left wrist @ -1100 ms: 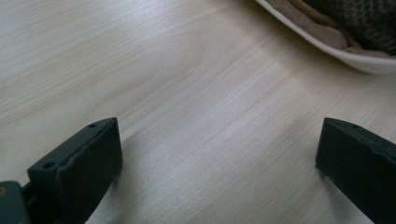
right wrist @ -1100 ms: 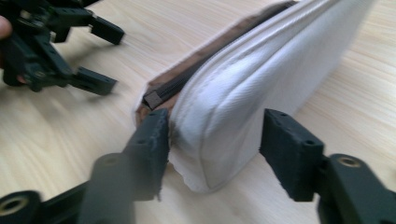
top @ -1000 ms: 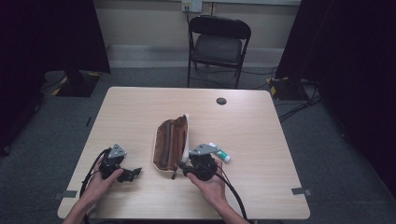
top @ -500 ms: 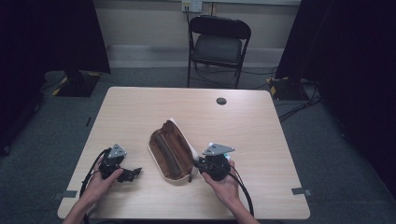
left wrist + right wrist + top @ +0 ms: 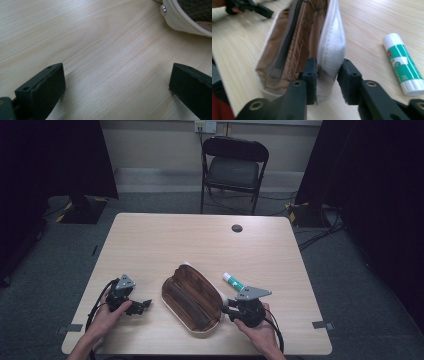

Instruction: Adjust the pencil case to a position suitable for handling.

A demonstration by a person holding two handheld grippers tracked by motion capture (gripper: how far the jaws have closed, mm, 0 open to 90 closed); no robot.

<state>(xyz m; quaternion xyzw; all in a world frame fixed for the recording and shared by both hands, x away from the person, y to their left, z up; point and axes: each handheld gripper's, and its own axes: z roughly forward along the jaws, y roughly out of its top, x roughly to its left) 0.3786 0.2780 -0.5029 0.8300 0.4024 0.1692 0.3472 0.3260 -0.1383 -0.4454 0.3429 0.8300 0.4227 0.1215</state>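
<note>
Brown pouch (image 5: 191,298) with white rim, unzipped, lying open near table's front edge, green-and-white glue stick (image 5: 234,281) just beside

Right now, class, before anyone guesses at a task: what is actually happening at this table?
A person holds a gripper in each hand. The right gripper has its jaws around the white wall of an open pencil case with a brown lining, near the table's front edge. The left gripper rests open on bare wood beside the case. A glue stick lies loose to the case's right.
</note>
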